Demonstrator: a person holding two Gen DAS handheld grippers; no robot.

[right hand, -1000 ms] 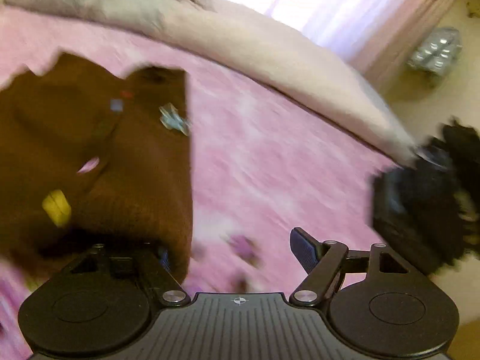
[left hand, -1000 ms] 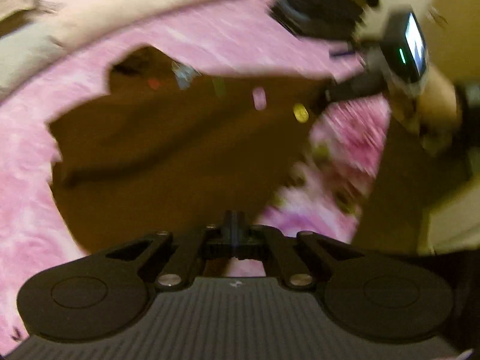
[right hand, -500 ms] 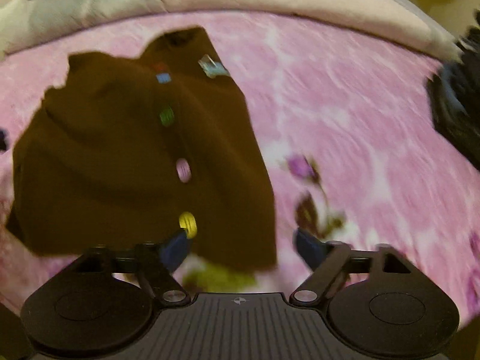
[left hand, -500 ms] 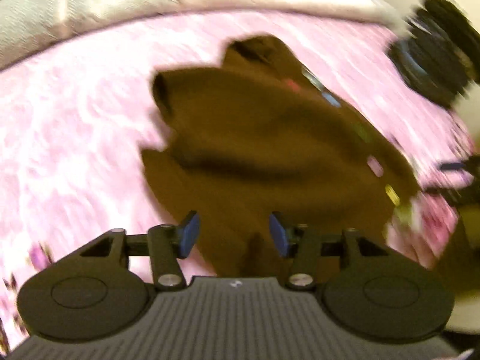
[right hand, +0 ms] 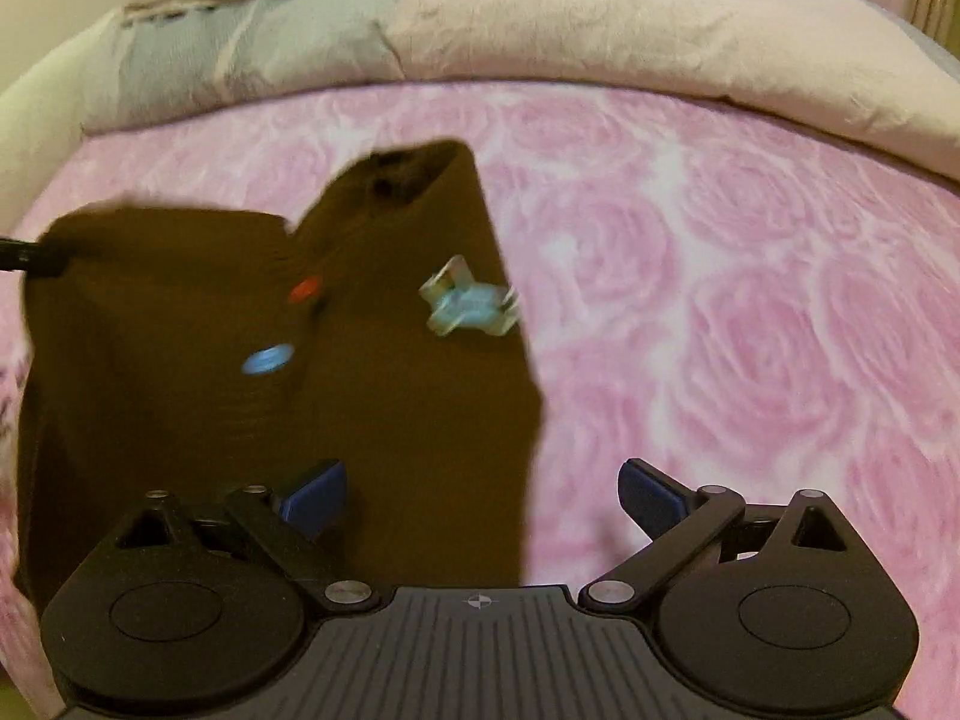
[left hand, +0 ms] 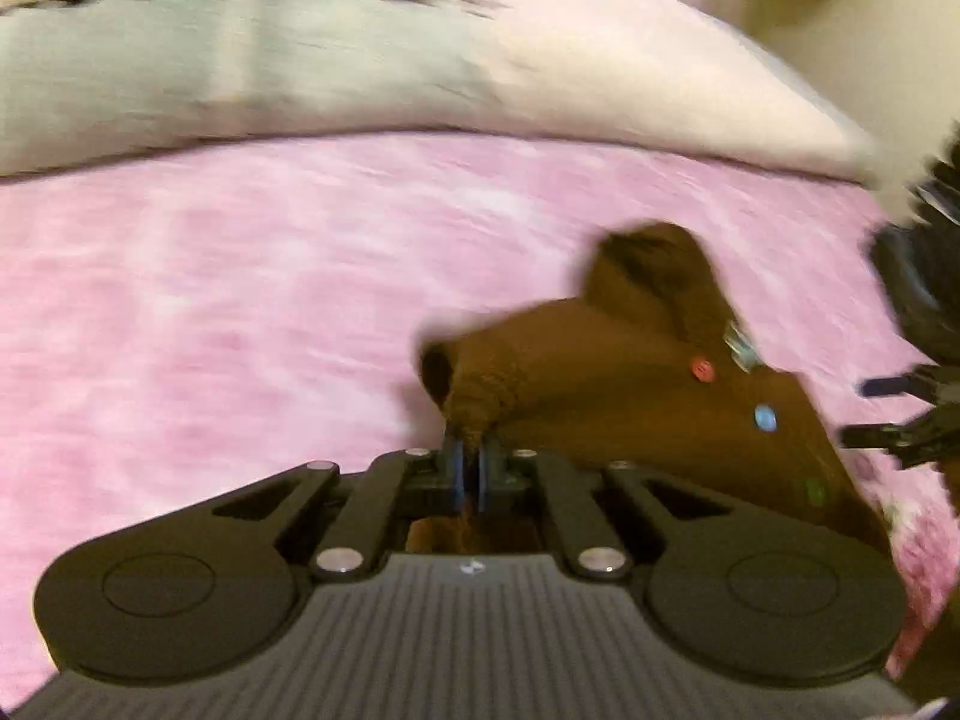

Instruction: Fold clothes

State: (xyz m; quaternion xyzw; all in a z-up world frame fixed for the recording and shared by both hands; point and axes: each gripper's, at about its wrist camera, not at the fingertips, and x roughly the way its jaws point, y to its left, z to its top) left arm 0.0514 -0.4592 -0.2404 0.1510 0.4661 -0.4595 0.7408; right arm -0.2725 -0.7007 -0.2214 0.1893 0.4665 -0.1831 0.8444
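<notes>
A brown cardigan [right hand: 372, 396] lies on the pink rose-patterned bedspread [right hand: 750, 324], a pale duvet [right hand: 600, 30] bunched beyond it. The left gripper [left hand: 471, 471] pinches a sleeve cuff at the cardigan's edge, pads pressed together on the knit. The right gripper [right hand: 480, 495] hovers over the cardigan's near hem, fingers spread wide. A paper tag [right hand: 468, 300] sits near the collar.

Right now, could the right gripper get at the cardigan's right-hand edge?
Probably yes. The right gripper is open just above the brown cardigan, whose edge lies between its fingers with nothing covering it; the left gripper pinches a sleeve elsewhere.
</notes>
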